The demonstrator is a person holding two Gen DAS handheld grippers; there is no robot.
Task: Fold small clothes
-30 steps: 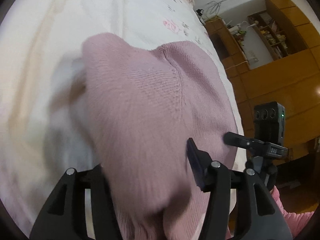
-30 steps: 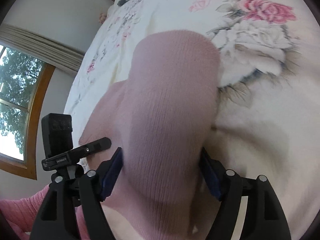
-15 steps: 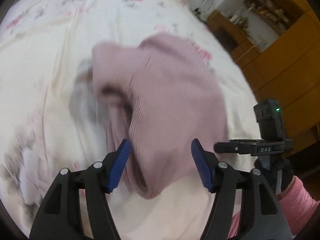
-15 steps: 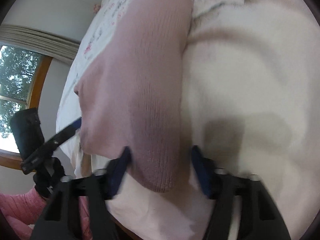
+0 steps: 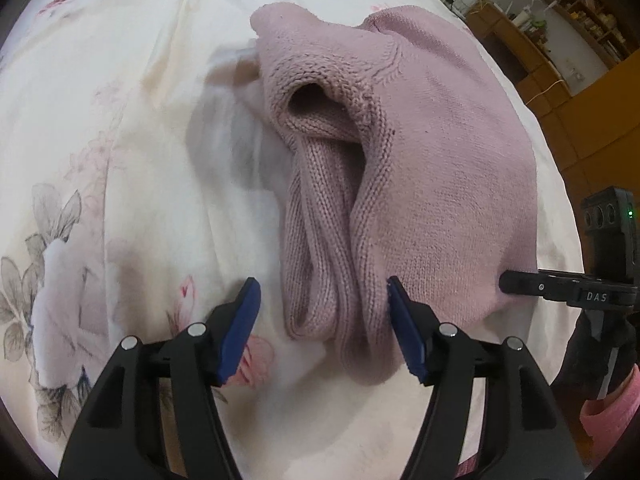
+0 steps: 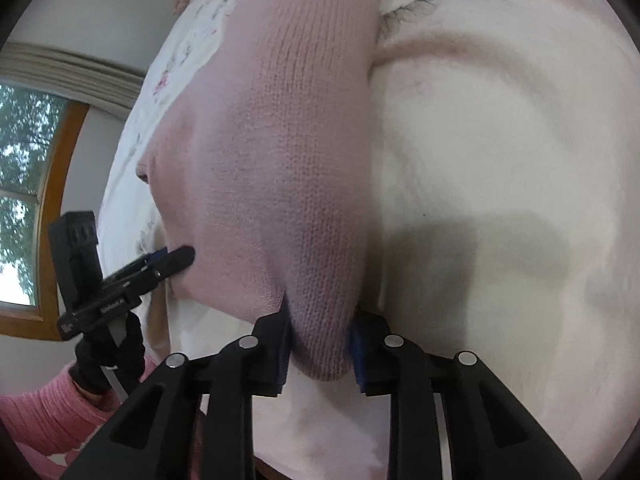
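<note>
Sweater (image 5: 432,168) dropped onto bedspread (image 5: 132,128), left claw (image 5: 322,320) apart; right claw (image 6: 320,344) clamps its edge.

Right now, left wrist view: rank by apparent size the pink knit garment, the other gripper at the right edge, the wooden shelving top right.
1. pink knit garment, largest.
2 and 3. right gripper and wooden shelving look similar; both cut by the frame, gripper much nearer, so no ranking.

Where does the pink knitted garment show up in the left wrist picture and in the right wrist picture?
Left wrist view: the pink knitted garment fills the centre and upper right, its bunched end lying between the open left gripper fingers.
Right wrist view: it runs from top centre down to the right gripper, which pinches its near end.
Shared landmark: the floral bedspread underneath.
</note>
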